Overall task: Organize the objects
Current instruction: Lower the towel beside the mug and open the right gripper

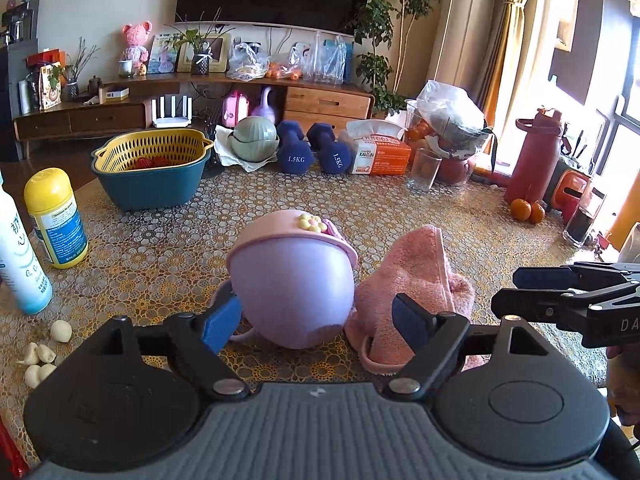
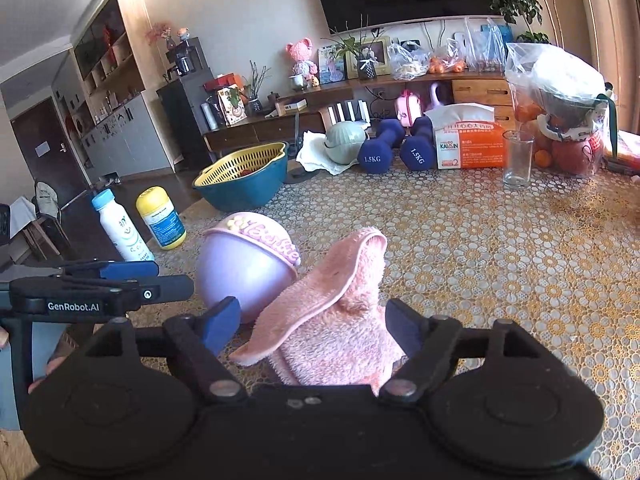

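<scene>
A purple bowl with a pink rim (image 1: 292,292) lies tilted on the patterned table, and also shows in the right wrist view (image 2: 244,268). A crumpled pink towel (image 1: 416,280) lies right beside it. My left gripper (image 1: 316,324) is open, its fingers on either side of the bowl's near side. My right gripper (image 2: 312,328) is open around the near end of the towel (image 2: 340,320), and also shows at the right edge of the left wrist view (image 1: 536,292). I cannot tell whether any pad touches.
A yellow strainer in a blue basin (image 1: 154,168), a yellow bottle (image 1: 56,218), a white bottle (image 1: 20,264) and garlic cloves (image 1: 42,354) are on the left. Two dumbbells (image 1: 316,152), a tissue pack (image 1: 380,152), a glass (image 1: 424,170) and oranges (image 1: 528,210) stand farther back.
</scene>
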Demonstrator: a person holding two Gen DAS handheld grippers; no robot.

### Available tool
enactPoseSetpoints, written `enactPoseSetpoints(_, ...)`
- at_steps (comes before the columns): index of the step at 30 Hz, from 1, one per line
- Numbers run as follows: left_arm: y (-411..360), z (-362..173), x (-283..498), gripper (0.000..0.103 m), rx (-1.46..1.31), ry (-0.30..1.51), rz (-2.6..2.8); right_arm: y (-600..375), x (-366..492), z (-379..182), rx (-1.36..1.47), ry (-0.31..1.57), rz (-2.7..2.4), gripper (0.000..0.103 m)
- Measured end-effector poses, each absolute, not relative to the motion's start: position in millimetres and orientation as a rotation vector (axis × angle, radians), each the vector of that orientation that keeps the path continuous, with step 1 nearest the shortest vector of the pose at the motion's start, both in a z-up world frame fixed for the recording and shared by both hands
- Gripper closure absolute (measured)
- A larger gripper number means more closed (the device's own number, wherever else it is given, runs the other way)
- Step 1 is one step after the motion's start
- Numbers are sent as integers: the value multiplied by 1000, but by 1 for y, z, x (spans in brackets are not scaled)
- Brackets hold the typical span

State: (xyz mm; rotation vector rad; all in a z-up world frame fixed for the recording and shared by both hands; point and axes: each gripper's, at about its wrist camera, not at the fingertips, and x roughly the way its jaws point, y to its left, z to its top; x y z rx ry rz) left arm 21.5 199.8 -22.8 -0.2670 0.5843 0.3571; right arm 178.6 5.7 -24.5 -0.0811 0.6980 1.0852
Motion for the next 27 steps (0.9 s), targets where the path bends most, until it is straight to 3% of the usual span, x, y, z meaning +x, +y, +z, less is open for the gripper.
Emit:
enactPoseSetpoints(3, 194, -22, 14, 14, -277, 577, 358, 0, 167, -22, -88, 672, 1090, 21)
enactPoseSetpoints(6, 187, -21, 7, 0, -274, 568, 360, -5, 159, -19, -94, 644, 1082, 21)
enactPoseSetpoints(27, 149, -25, -10, 0, -229, 534, 350, -27, 135, -20, -78, 594, 1058, 20)
